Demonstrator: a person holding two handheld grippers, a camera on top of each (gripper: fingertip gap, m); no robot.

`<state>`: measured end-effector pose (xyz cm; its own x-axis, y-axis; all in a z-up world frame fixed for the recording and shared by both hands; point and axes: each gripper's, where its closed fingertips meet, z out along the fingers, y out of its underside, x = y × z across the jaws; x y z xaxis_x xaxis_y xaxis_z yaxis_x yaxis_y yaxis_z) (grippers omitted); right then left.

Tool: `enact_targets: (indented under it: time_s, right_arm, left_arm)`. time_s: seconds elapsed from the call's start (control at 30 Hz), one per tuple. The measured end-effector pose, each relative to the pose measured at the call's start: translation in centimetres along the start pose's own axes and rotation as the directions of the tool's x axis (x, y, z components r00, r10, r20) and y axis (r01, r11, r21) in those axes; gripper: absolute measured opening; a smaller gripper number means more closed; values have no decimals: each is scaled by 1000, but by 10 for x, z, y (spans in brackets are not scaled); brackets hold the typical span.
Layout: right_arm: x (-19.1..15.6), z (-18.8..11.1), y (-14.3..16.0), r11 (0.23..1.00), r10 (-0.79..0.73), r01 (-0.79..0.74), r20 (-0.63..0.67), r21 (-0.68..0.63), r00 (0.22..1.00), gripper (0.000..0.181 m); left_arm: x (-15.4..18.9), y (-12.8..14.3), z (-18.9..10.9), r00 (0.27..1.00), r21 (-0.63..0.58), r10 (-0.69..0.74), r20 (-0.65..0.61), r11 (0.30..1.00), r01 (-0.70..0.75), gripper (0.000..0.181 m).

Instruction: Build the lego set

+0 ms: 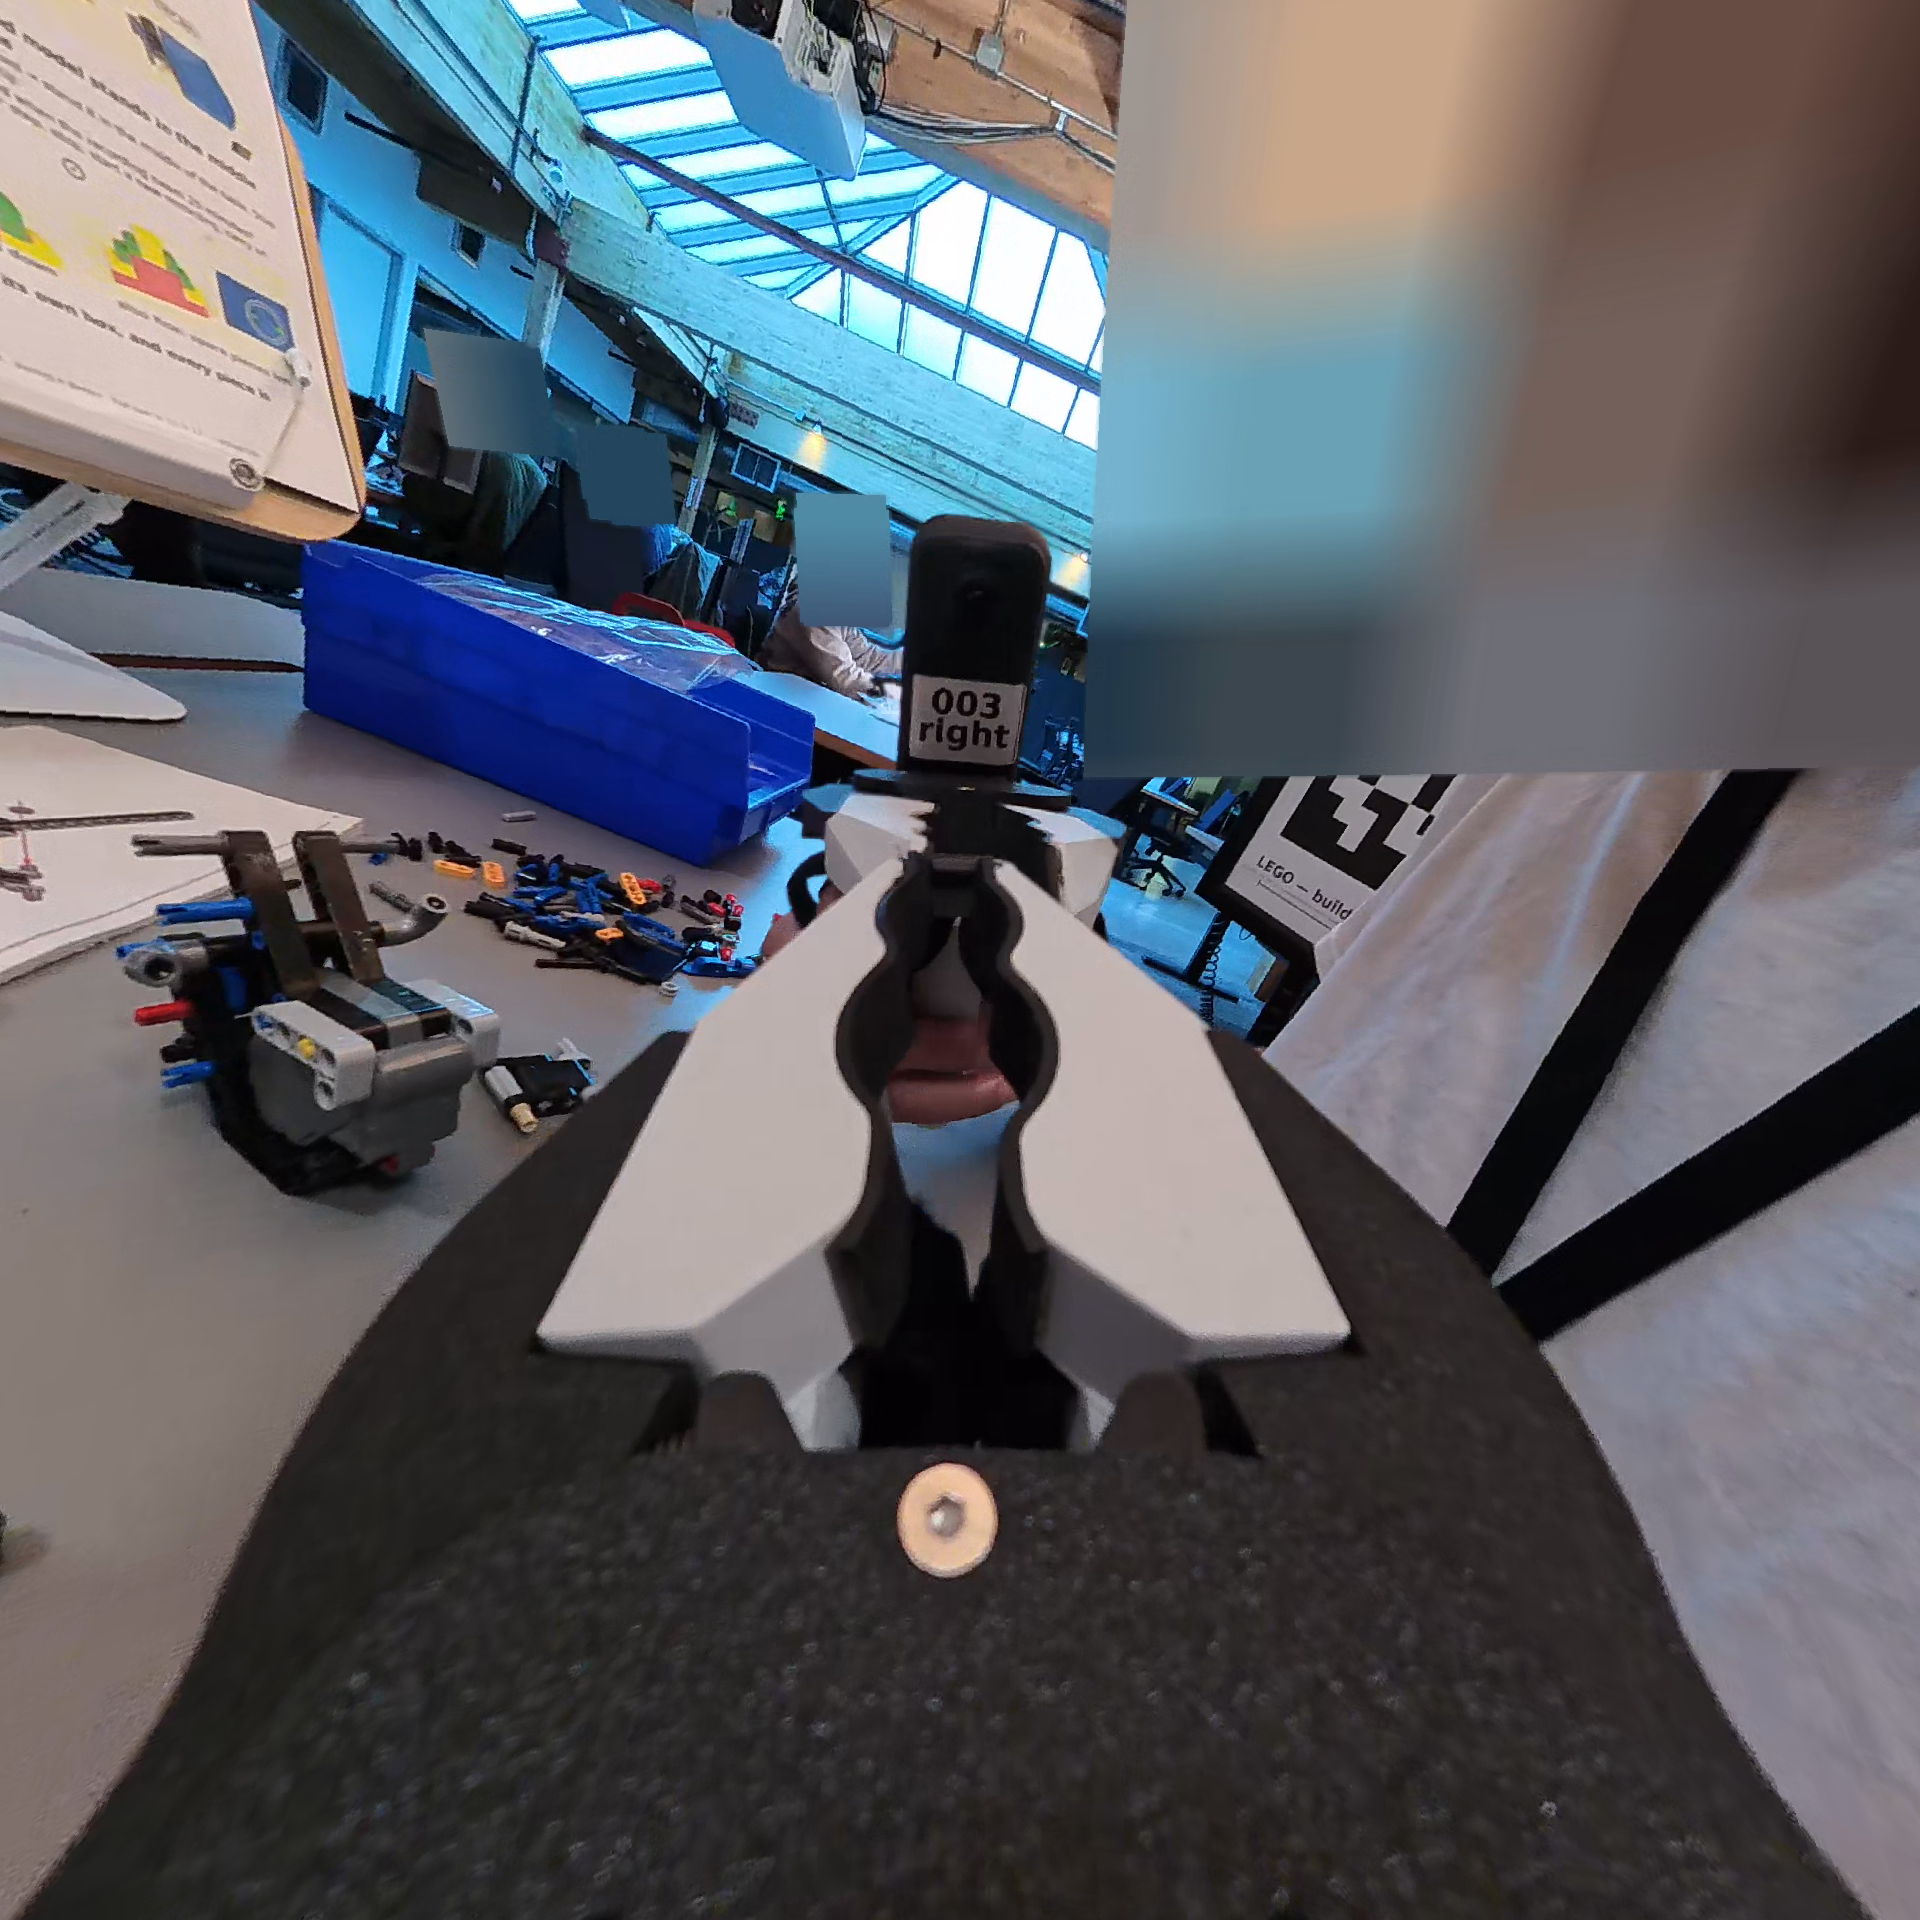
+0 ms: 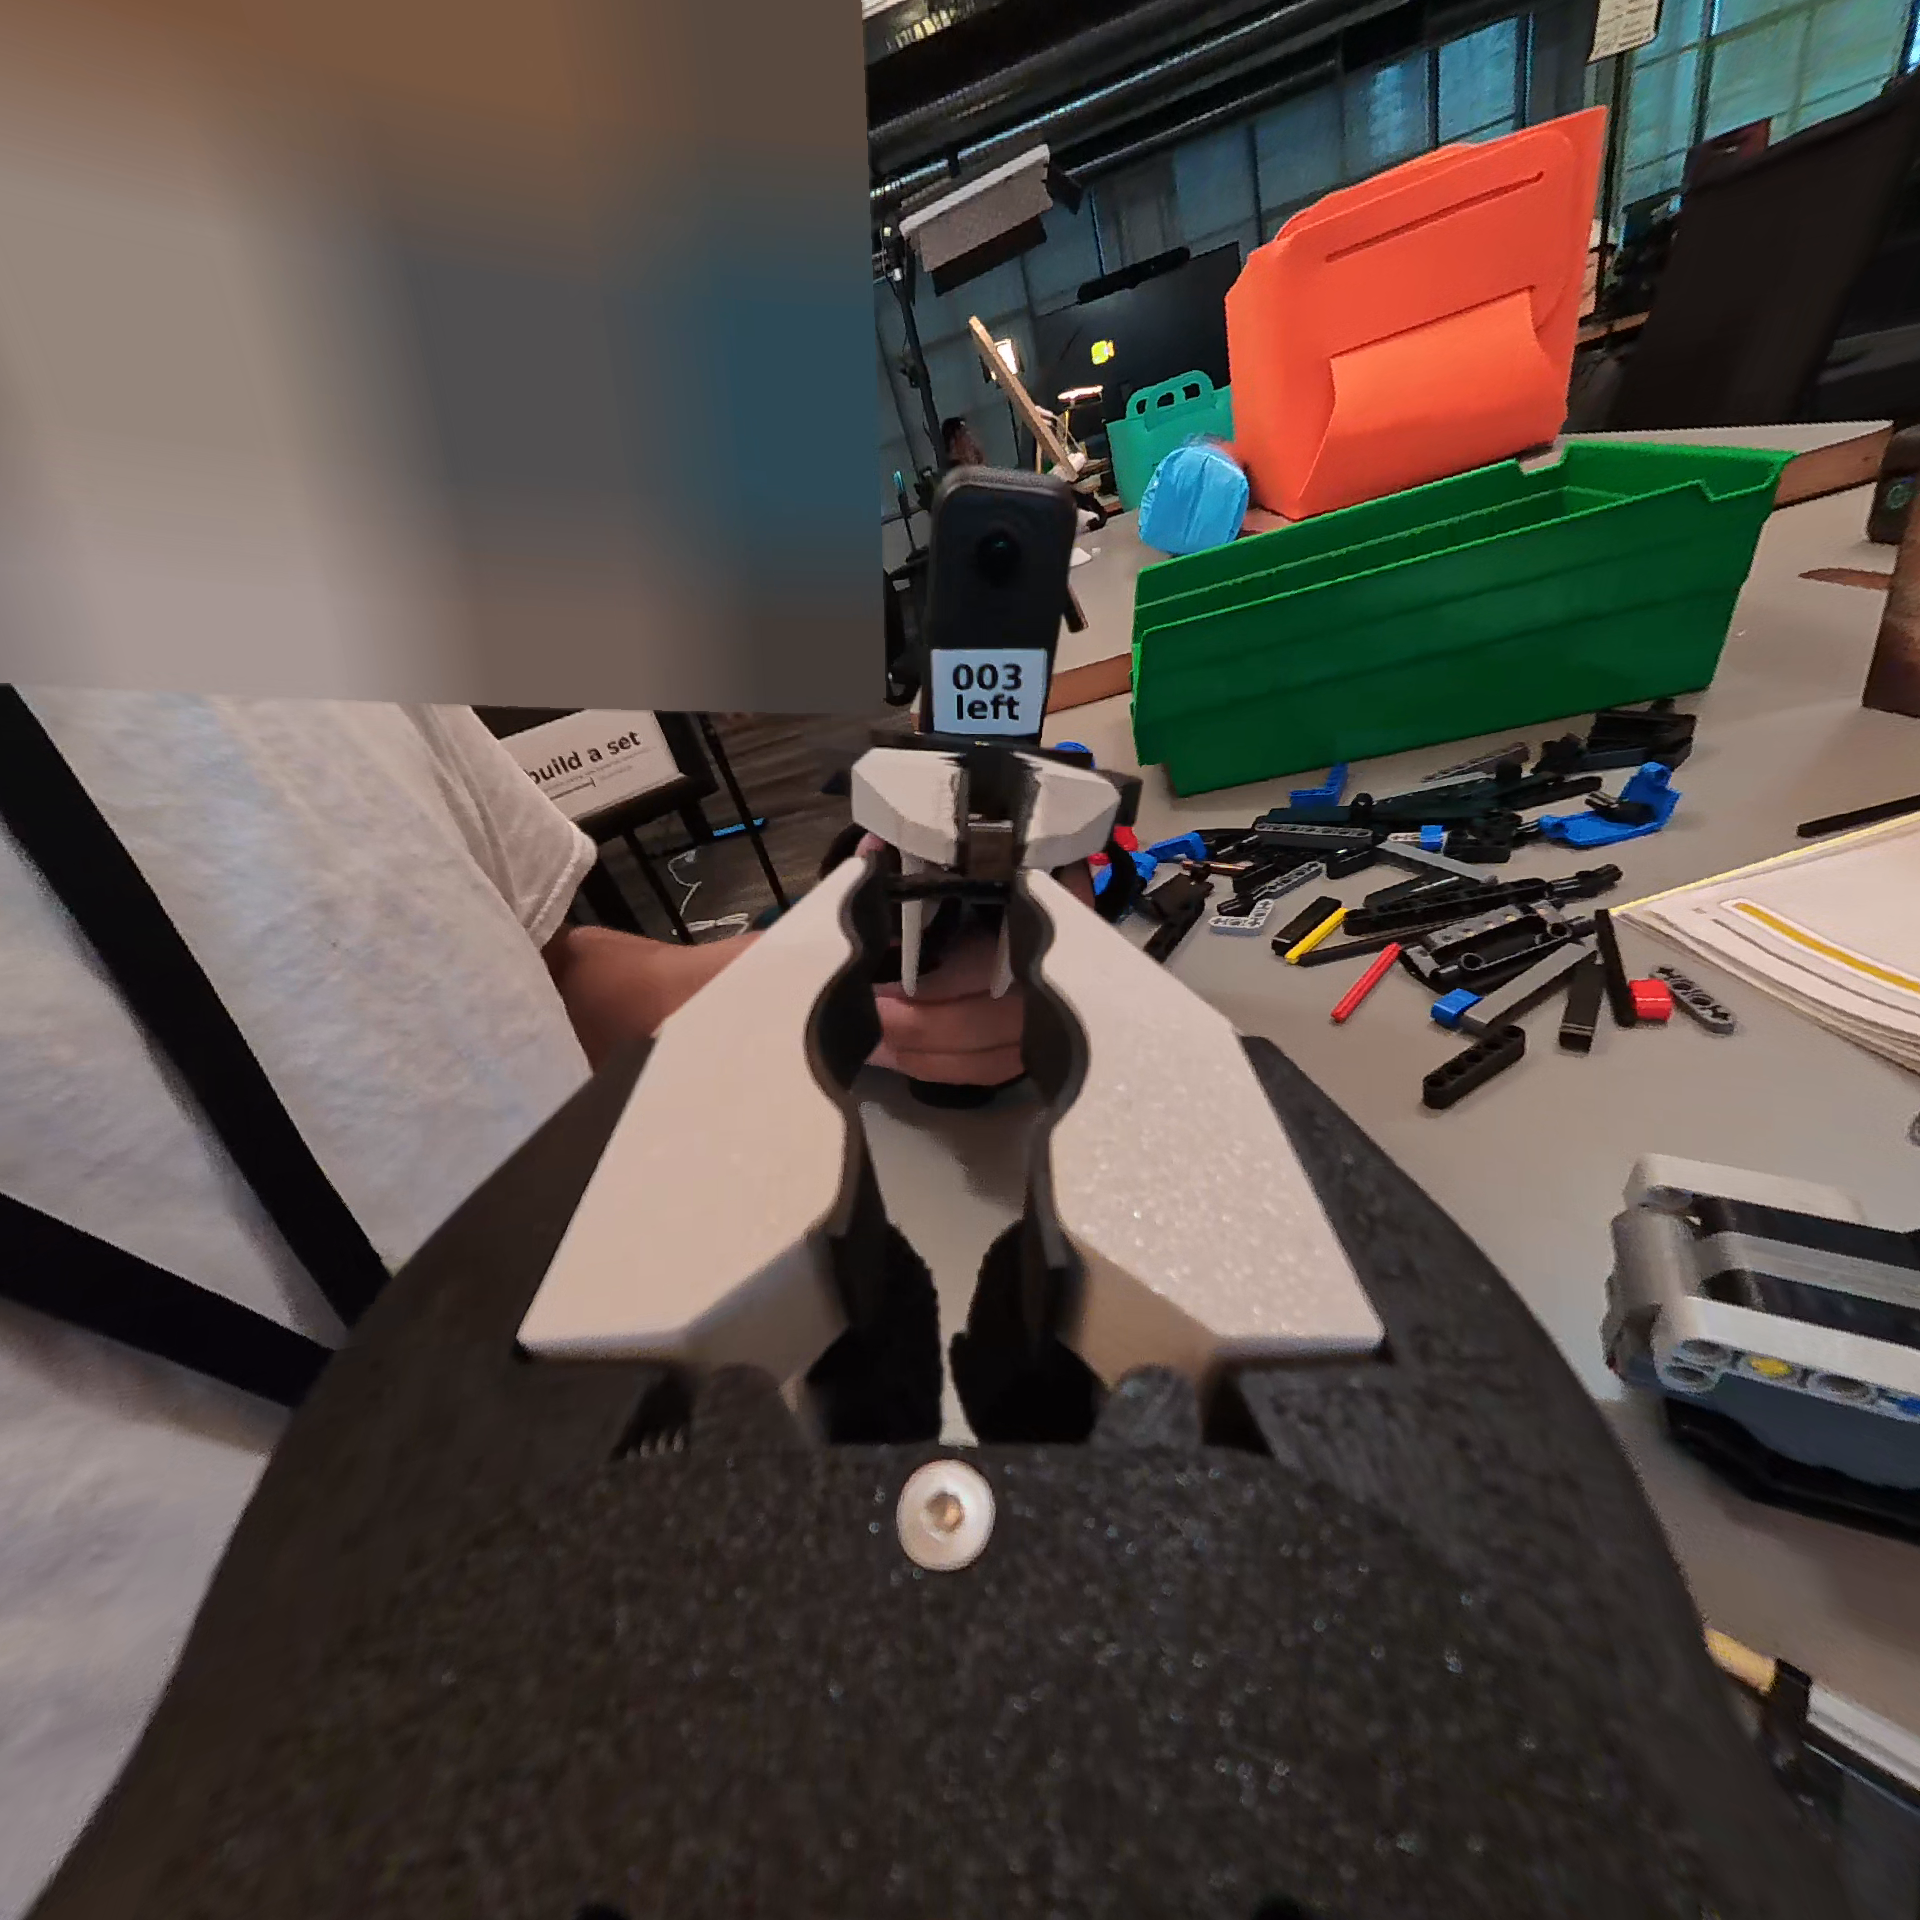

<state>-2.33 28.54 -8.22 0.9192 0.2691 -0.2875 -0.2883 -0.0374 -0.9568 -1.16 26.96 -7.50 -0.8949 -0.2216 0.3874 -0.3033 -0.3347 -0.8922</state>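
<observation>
Our half-built grey-and-black plastic lego model stands on the smooth grey counter beside scattered loose pieces. Left tongs and right tongs face each other, nearly closed, together pinching a thin black pin. The glossy green bin looks empty.

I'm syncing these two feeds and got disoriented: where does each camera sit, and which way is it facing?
Left wrist view: on the left gripper, facing the right gripper head-on; fingers of a hand and a white shirt show.
Right wrist view: on the right gripper, facing the left gripper; hand and forearm show.
Shared: both grippers, tips nearly meeting, and the grey lego model.
</observation>
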Motion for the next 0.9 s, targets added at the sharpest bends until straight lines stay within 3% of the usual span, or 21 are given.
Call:
enact_targets:
  time_s: [0.6, 0.73, 0.9]
  right_arm:
    - [-1, -1, 5, 999, 23, -23, 16, -29, 1000, 15]
    - [9, 2, 3, 1000, 5, -6, -43, -15, 999, 15]
    - [36, -4, 2, 996, -56, 42, -198, -77, 979, 17]
  left_arm:
    - [3, 7, 0, 999, -61, 43, -13, 997, -44, 6]
    - [-5, 2, -3, 1000, -54, 8, 12, 999, -7, 6]
    - [-31, -1, -7, 990, -93, -6, 144, 996, 19, 6]
